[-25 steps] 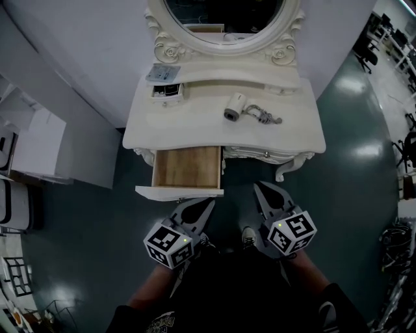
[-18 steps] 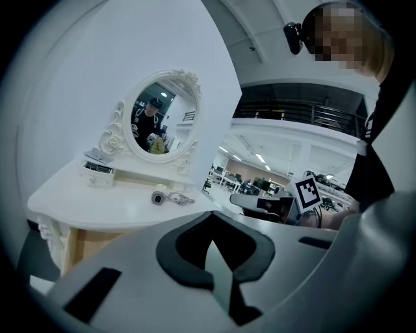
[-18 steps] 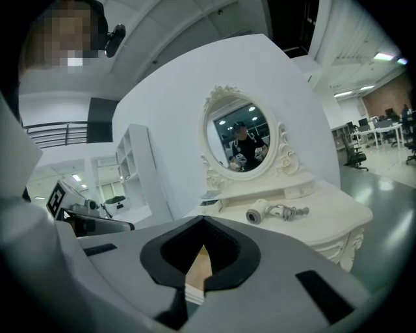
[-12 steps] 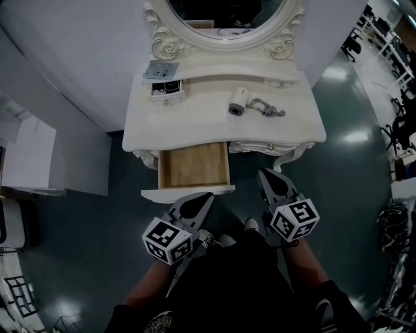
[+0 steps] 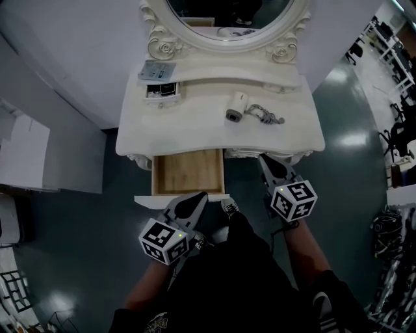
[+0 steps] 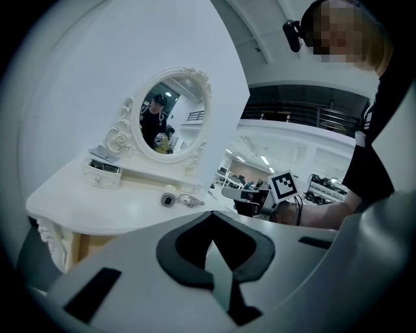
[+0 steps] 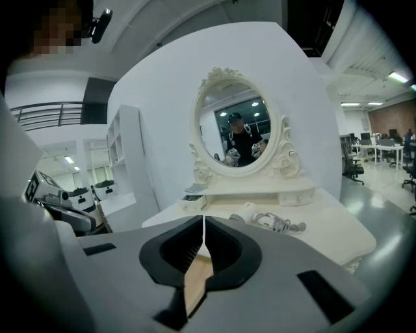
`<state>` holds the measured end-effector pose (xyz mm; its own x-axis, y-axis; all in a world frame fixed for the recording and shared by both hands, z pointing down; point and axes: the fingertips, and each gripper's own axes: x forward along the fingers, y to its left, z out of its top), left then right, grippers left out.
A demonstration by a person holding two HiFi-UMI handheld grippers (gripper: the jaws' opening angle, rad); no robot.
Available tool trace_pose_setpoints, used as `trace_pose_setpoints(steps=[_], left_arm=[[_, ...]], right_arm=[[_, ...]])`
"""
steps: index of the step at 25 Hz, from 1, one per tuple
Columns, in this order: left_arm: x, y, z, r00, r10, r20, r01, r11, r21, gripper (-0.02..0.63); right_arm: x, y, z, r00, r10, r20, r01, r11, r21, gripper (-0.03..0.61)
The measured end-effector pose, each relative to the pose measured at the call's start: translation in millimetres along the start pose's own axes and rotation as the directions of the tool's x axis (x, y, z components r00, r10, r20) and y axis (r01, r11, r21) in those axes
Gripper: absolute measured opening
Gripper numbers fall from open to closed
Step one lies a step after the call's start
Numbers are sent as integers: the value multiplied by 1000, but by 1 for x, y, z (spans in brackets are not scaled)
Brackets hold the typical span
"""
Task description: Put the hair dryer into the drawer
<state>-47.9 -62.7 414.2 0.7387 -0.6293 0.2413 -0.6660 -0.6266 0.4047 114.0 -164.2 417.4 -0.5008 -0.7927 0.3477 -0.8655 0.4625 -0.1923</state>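
Both my hands have come forward. My right gripper point(image 5: 268, 164) now reaches the front edge of the cream carved dressing table point(image 5: 195, 127), and my left gripper point(image 5: 197, 198) sits at the open wooden-floored drawer point(image 5: 188, 172). Both pairs of jaws are pressed together, holding nothing. The white barrel-shaped hair dryer point(image 5: 235, 106) lies on the tabletop at my right gripper's eleven o'clock, so I judge the pickup comes next. A glossy dark green floor point(image 5: 351, 195) lies all round, and an oval mirror point(image 5: 227, 13) stands at twelve.

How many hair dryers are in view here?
1: the hair dryer lies near the middle of the vanity top, beyond the open drawer. Closed compartments could hide others.
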Motion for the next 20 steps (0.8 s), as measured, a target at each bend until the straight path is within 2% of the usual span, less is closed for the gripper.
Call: trace_pose_setpoints(steps=[7,10,15,20], left_arm=[[46,17,11,998,62,-8,-62,998,-22,3],[65,26,12,996,83,-18,-84,996,-37,3],[96,36,12,994,106,-28,-107,993,-58,3],[121,47,12,992,121,-35,-123,990,-73,3]], right_arm=[[53,-70,2,996,26,-90,-31,998,-54,35],[78,-98,-3,989,31,-144,-43,995,-85,97],[116,-142,-11,971,35,-237,-70,987,-143,147],[153,-178,-24,933,23,-359,-117,963,-242,204]])
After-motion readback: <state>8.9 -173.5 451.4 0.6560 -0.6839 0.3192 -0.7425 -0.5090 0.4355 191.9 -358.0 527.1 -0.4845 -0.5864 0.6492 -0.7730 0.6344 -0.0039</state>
